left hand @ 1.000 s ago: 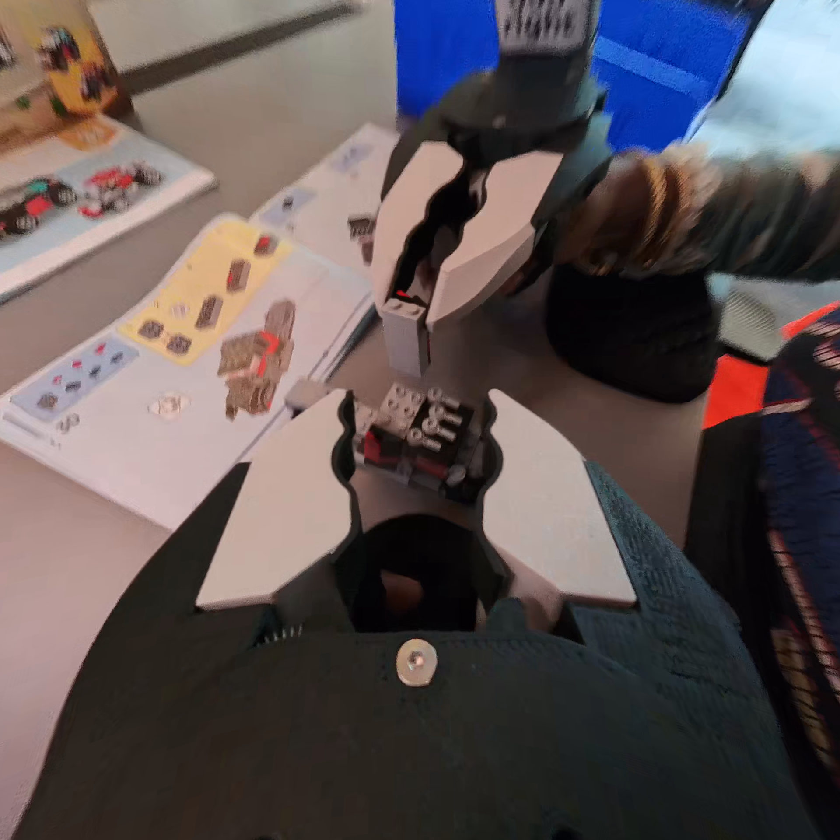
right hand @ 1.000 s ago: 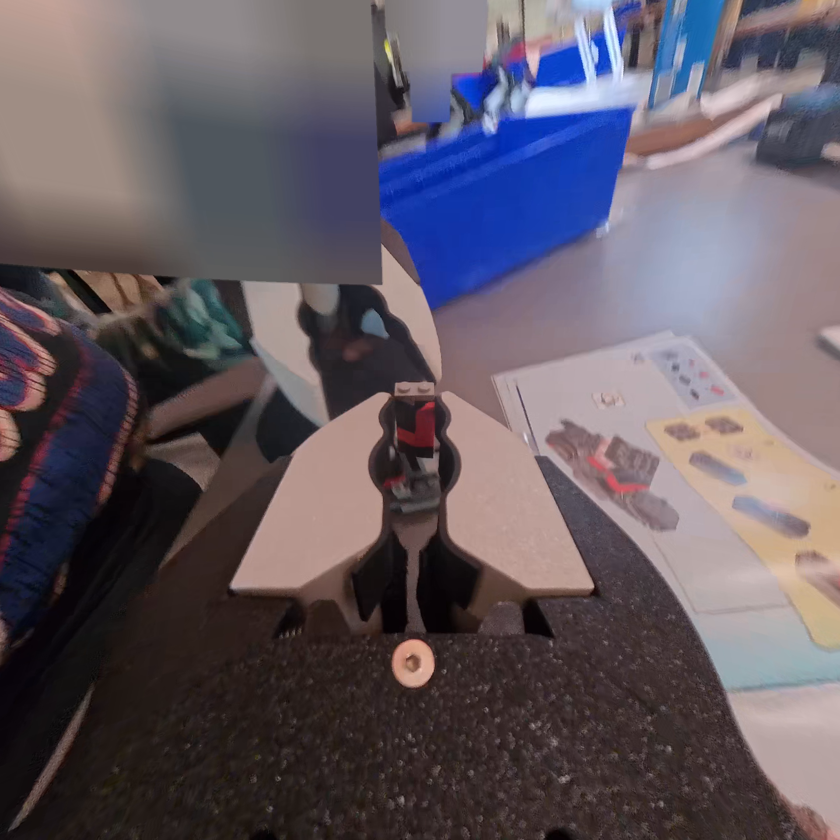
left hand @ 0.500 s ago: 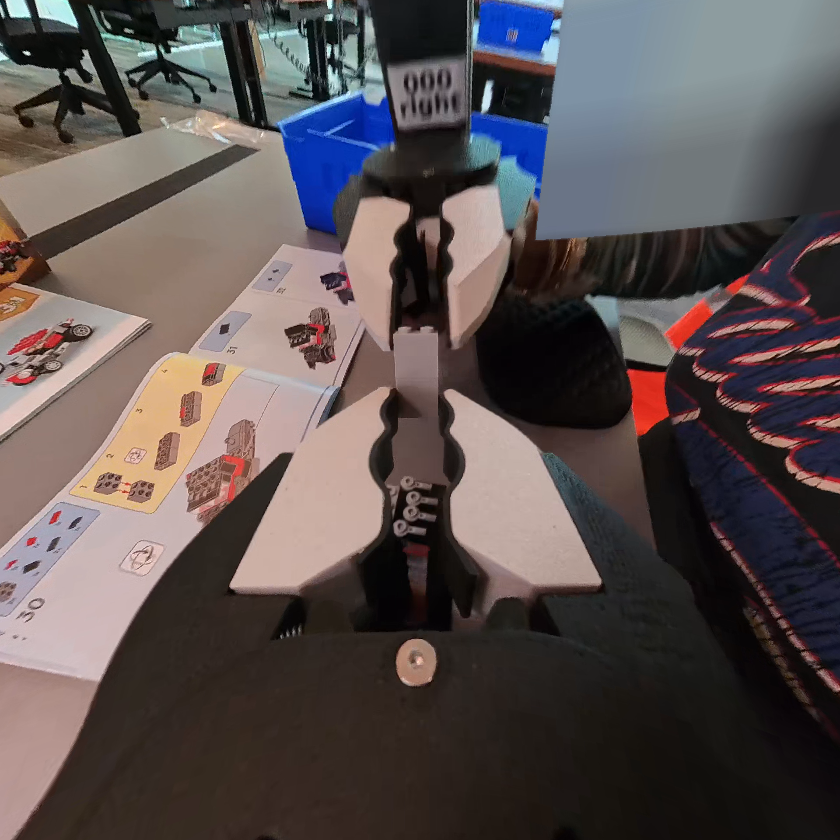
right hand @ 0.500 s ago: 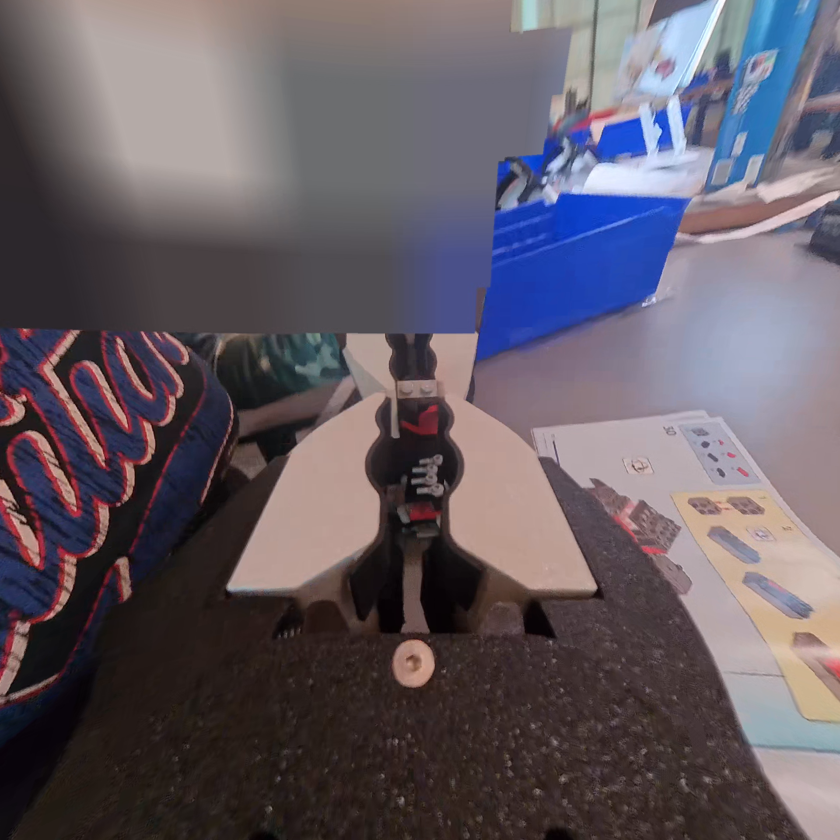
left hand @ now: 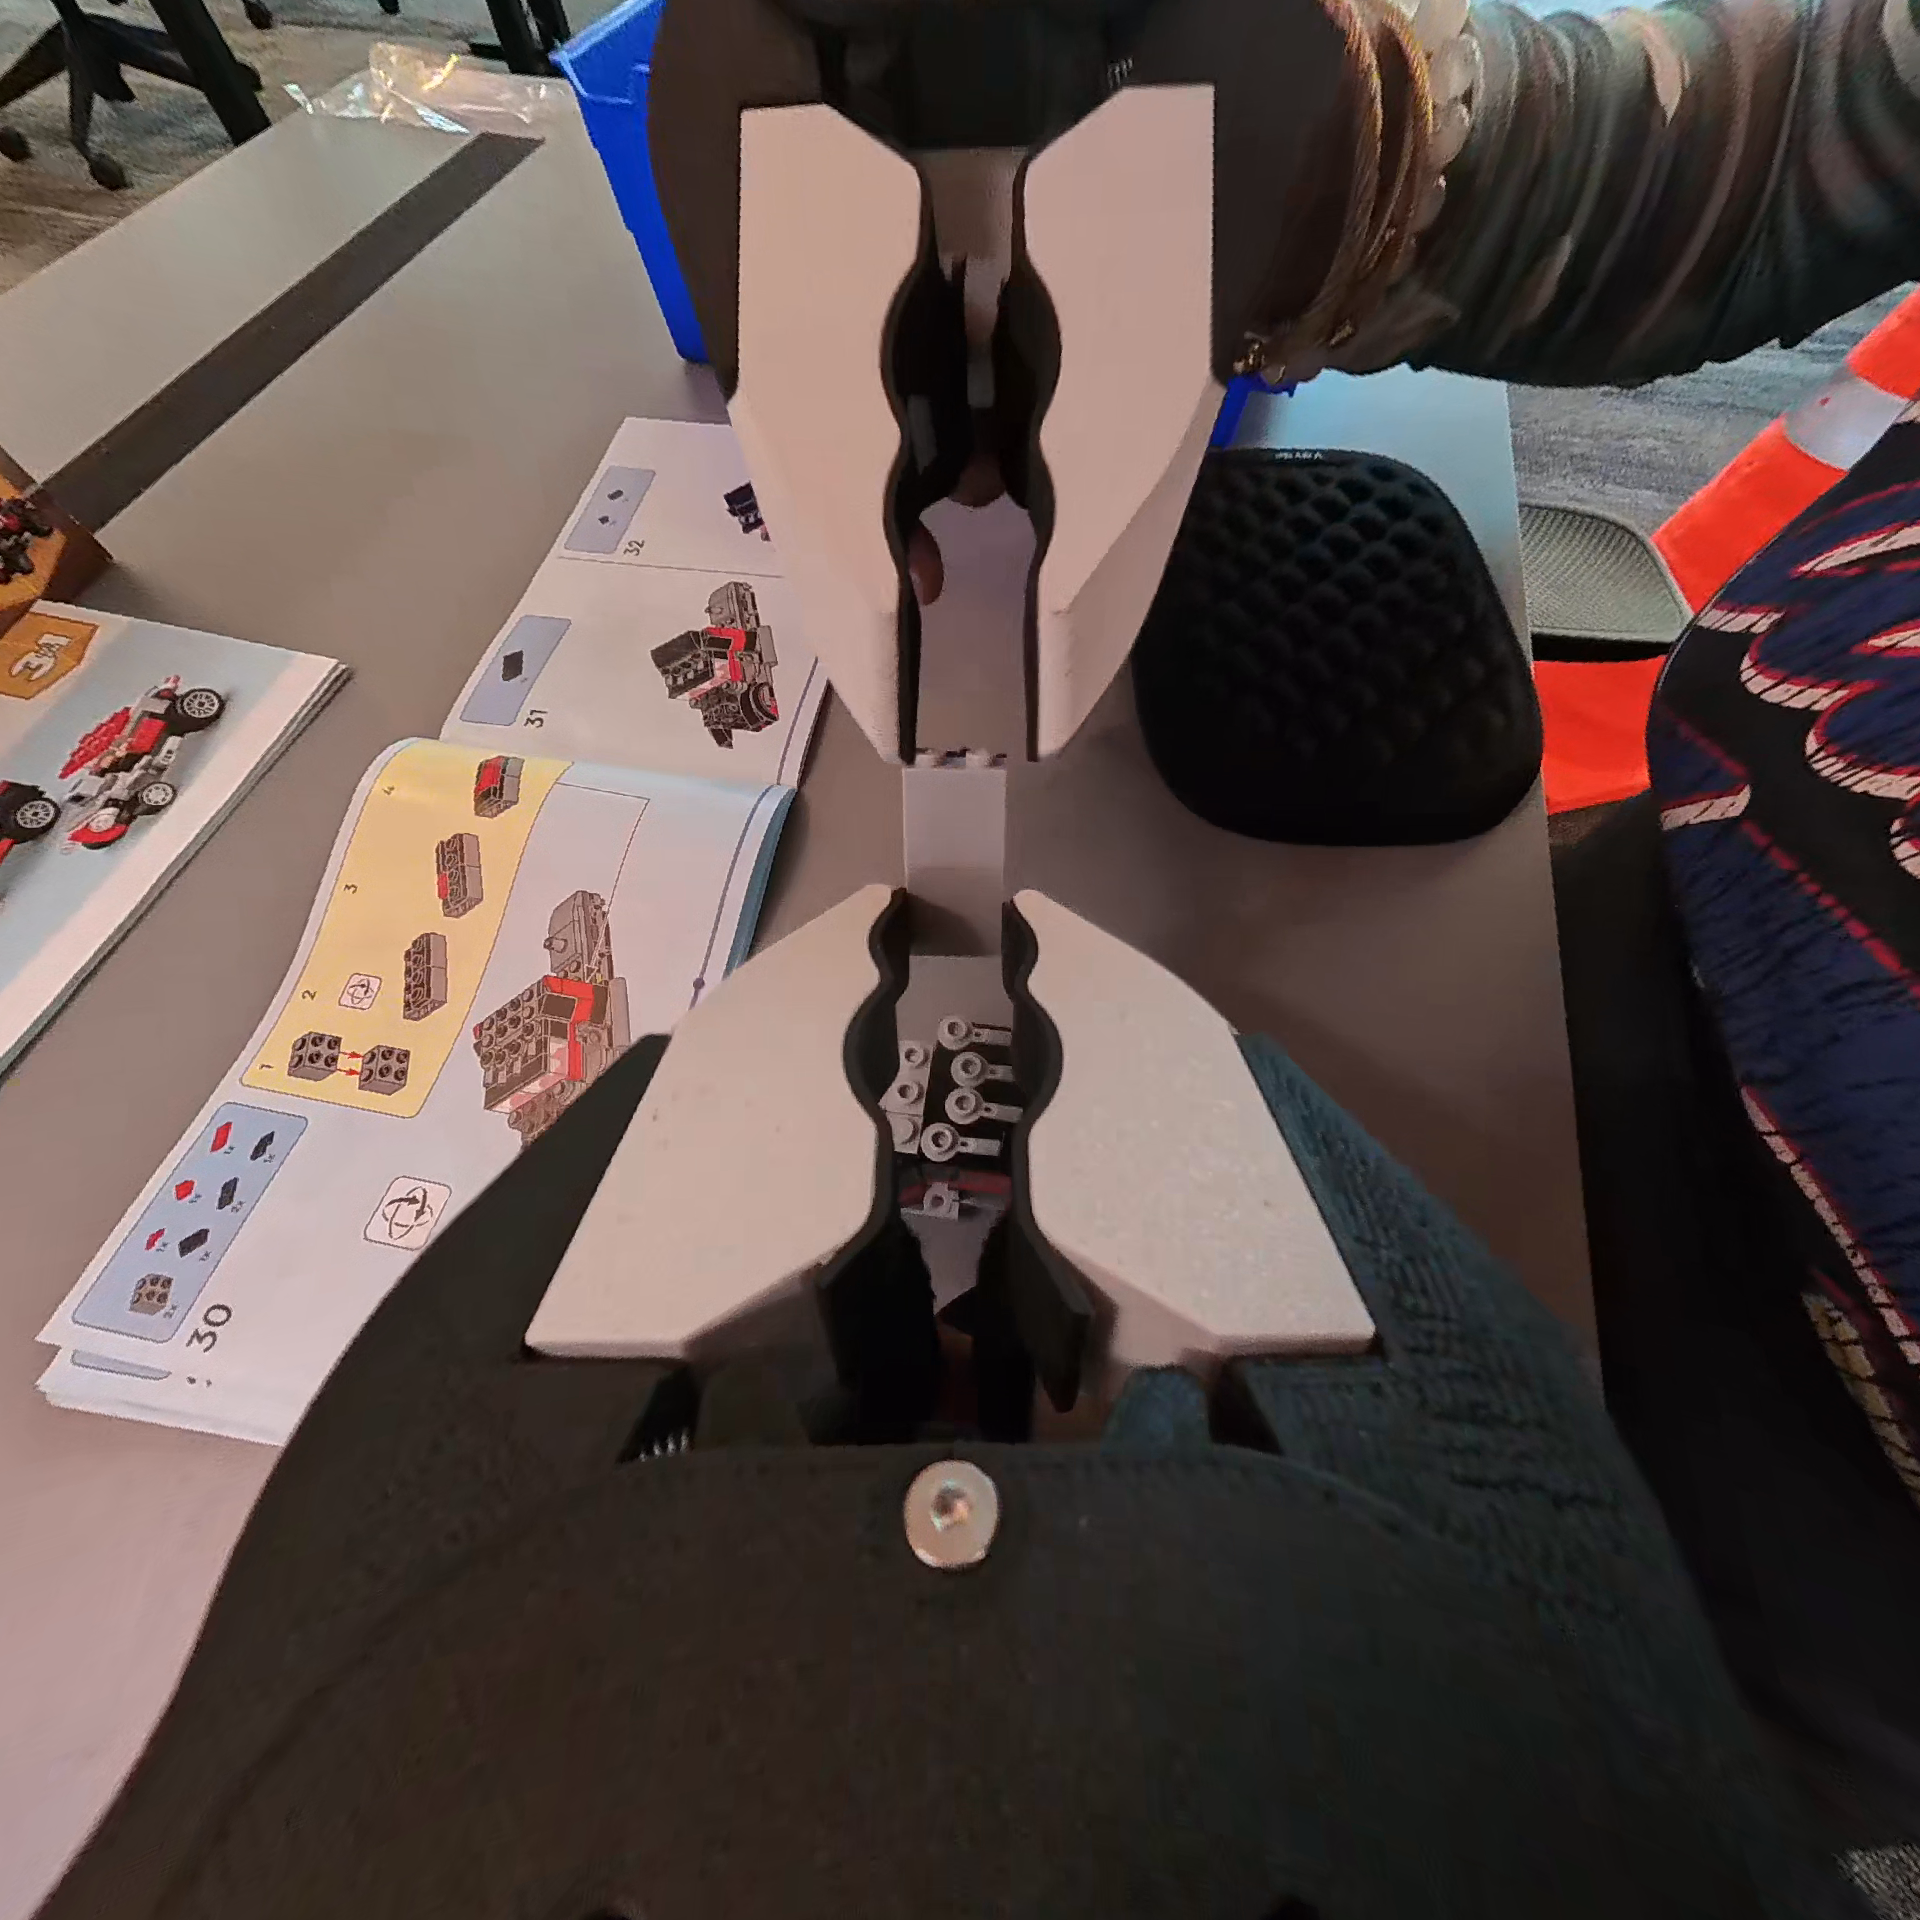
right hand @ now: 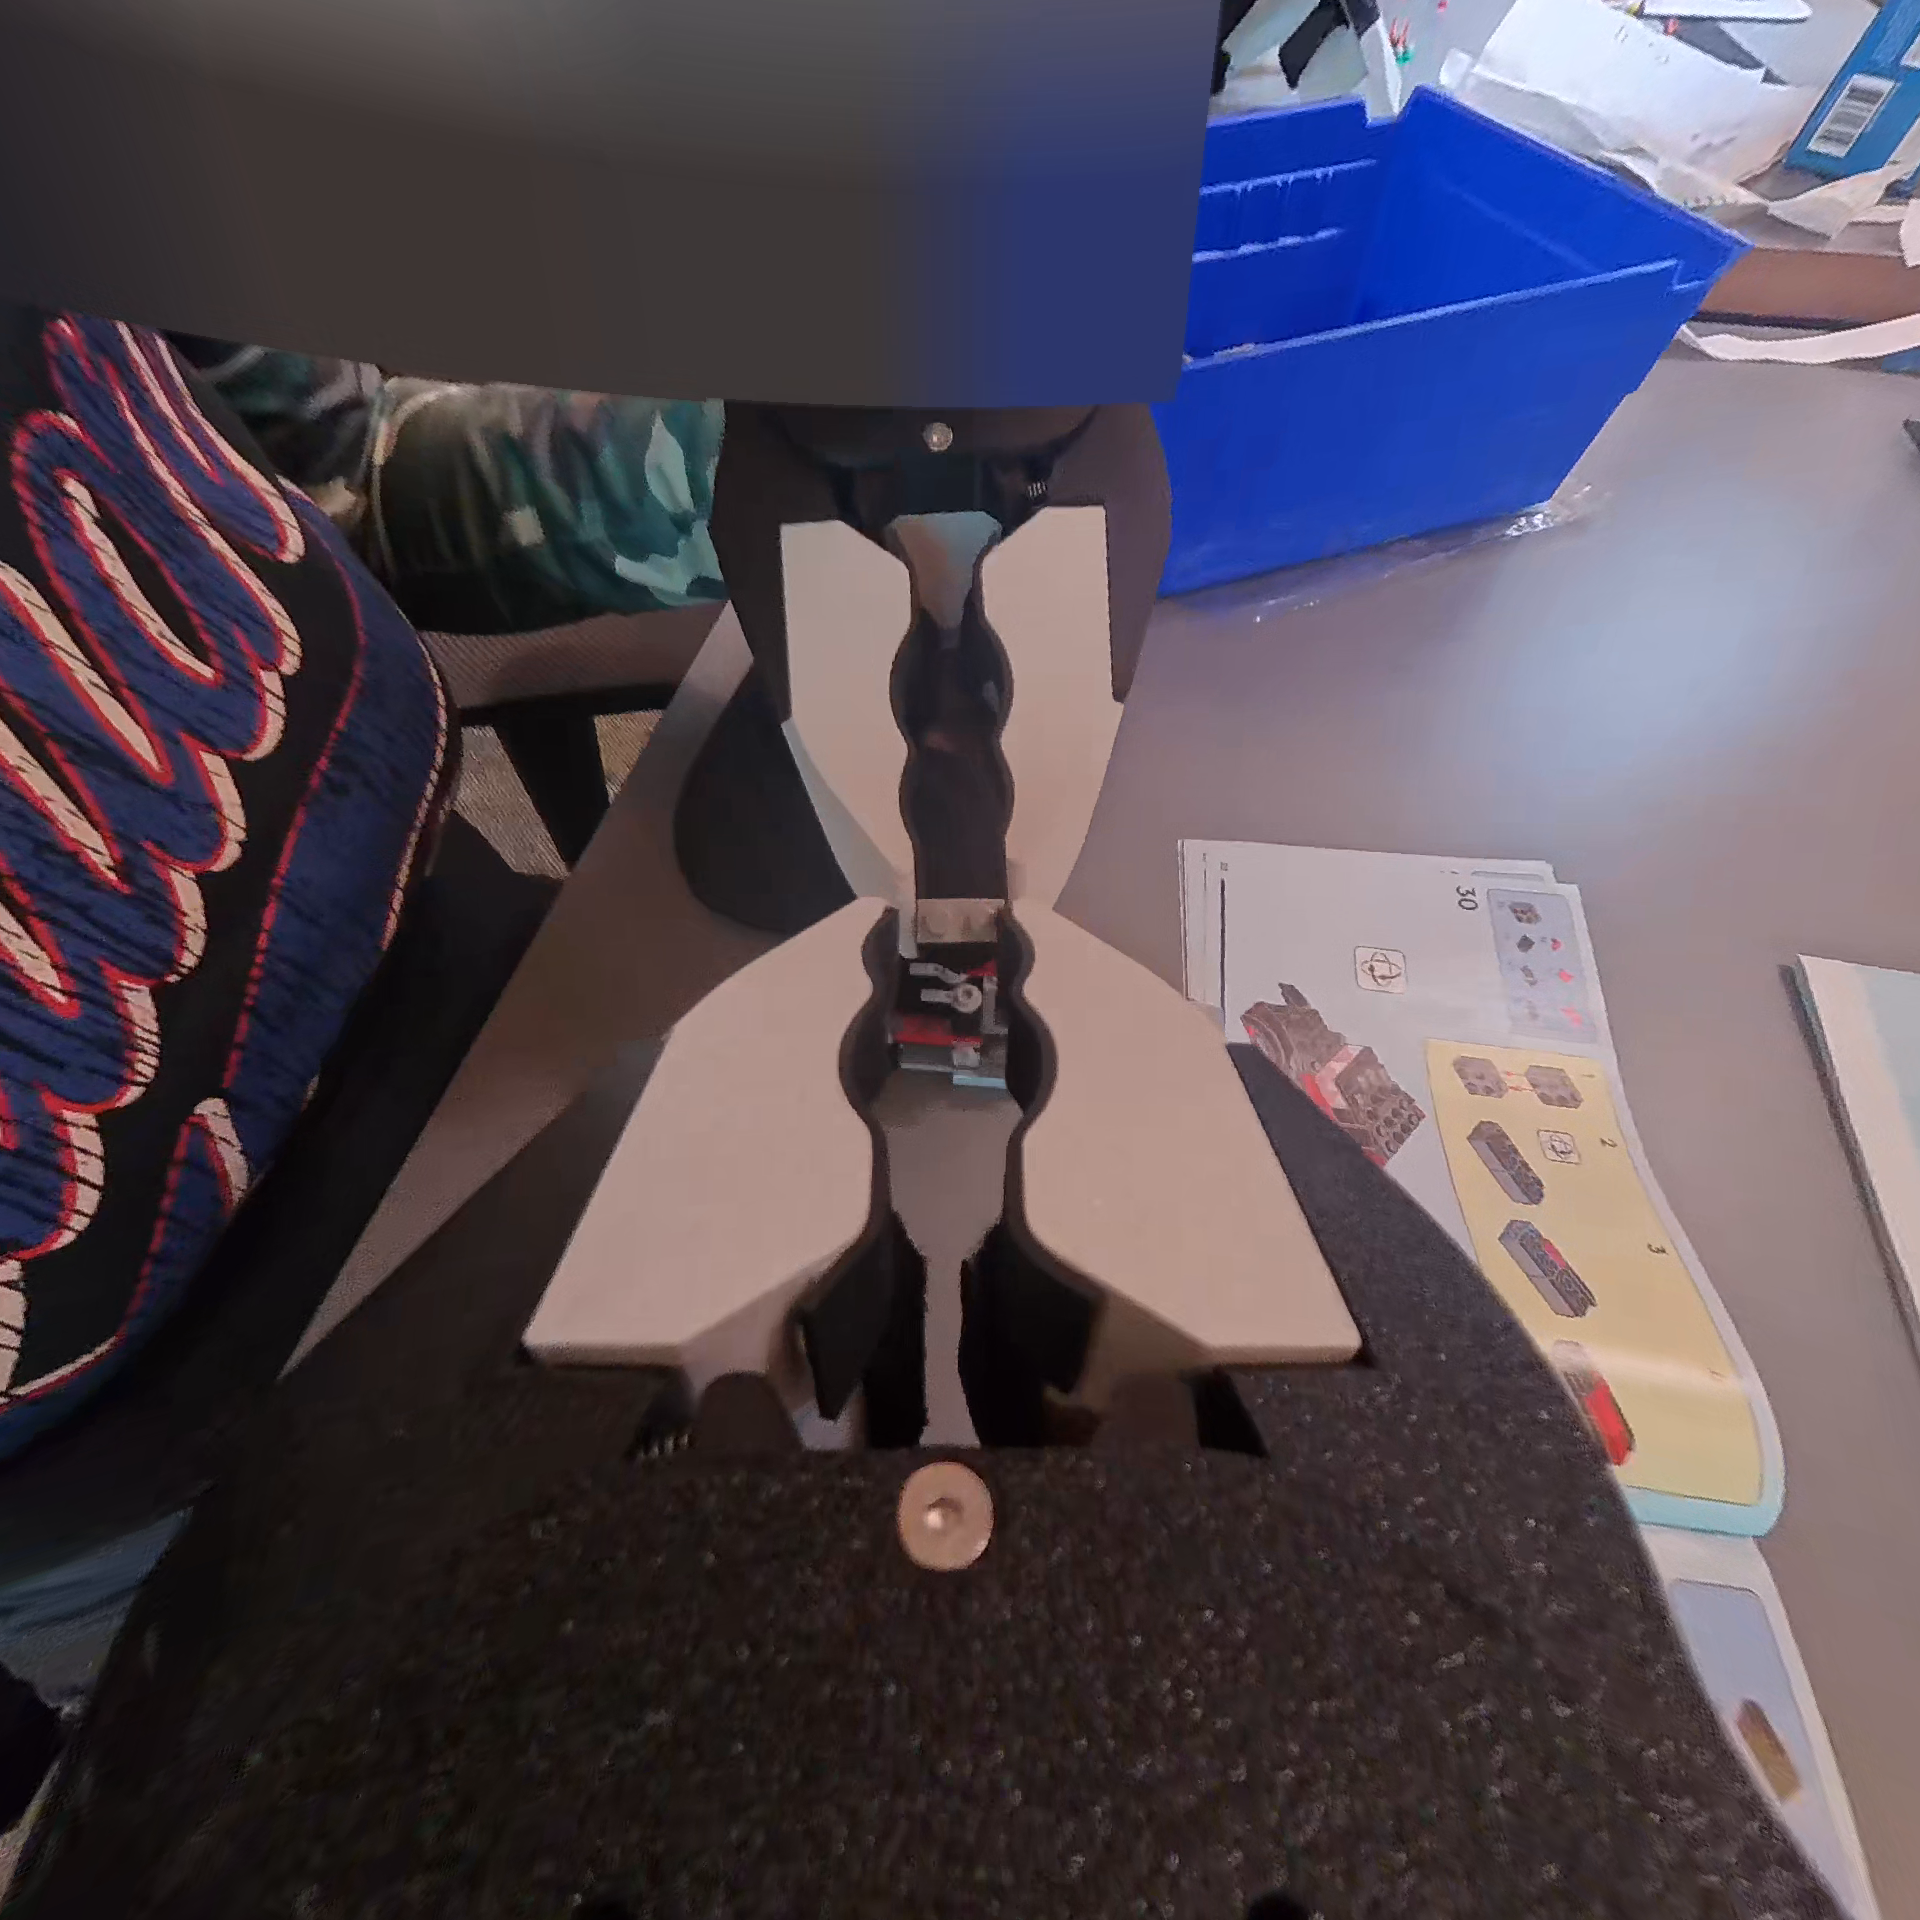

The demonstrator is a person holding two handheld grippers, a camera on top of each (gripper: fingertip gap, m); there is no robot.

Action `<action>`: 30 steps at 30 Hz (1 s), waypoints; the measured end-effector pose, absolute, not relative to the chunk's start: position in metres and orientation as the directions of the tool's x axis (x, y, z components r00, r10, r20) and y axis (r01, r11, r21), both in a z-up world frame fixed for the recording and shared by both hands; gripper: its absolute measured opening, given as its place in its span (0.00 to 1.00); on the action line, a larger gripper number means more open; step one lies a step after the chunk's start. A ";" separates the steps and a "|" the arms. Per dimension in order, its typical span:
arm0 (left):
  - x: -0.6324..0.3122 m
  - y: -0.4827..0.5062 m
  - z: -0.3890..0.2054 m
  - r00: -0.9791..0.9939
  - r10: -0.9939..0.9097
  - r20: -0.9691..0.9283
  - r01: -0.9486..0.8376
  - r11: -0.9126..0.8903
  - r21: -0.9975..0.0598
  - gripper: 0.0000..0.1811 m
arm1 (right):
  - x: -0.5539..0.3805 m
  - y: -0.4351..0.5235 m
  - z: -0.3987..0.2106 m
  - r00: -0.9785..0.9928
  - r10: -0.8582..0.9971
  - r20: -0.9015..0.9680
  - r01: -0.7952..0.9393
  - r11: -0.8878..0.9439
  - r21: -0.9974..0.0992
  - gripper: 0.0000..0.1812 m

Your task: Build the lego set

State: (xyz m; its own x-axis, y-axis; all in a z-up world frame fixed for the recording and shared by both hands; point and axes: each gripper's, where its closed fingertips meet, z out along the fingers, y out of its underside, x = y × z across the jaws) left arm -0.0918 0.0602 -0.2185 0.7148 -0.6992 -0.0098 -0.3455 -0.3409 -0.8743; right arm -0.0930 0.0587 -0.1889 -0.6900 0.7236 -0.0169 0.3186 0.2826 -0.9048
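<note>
My left gripper [left hand: 954,899] is shut on a small black, grey and red lego assembly [left hand: 951,1101] with grey pins on top. My right gripper [left hand: 966,750] faces it tip to tip from the far side and is shut on a light grey brick [left hand: 956,831]. The brick bridges the gap, and its near end sits between the left fingertips against the assembly. In the right wrist view, my right gripper [right hand: 954,920] has the brick's studded end [right hand: 956,922] at its tips. The assembly [right hand: 951,1003] shows in its gap, and the left gripper [right hand: 952,878] is just beyond.
An open instruction booklet [left hand: 416,1039] lies on the grey table [left hand: 364,468], left of the grippers, and shows in the right wrist view [right hand: 1507,1091]. A second booklet [left hand: 135,727] lies far left. A blue bin [right hand: 1403,364] and a black mesh pad [left hand: 1330,644] stand behind. A person's sleeve [left hand: 1610,187] is nearby. Both grippers' tips are close together, under 4 cm apart.
The left jaws closed on the assembly. The right gripper brought the grey brick down and forward until it met the assembly. Both grippers now stand closer, tip to tip.
</note>
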 end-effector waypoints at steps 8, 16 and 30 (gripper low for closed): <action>-0.091 0.061 -0.220 0.711 -0.703 -0.018 -0.361 -0.343 -0.867 0.09 | -0.094 0.061 -0.194 -0.690 0.723 0.031 0.337 0.359 -0.870 0.09; -0.113 0.050 -0.228 0.820 -0.573 0.005 -0.303 -0.441 -0.844 0.25 | -0.092 0.077 -0.211 -0.597 0.798 -0.085 0.436 0.234 -0.869 0.09; -0.116 0.042 -0.267 0.902 -0.396 0.170 -0.132 -0.629 -0.766 0.30 | -0.106 0.073 -0.253 -0.632 0.767 -0.110 0.566 0.360 -0.741 0.09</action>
State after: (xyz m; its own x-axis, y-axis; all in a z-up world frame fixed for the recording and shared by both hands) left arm -0.1156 0.0419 -0.2671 0.9023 -0.3962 0.1699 -0.1320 -0.6291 -0.7660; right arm -0.1063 0.0729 -0.2527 -0.6320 0.7672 -0.1095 0.5661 0.3604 -0.7414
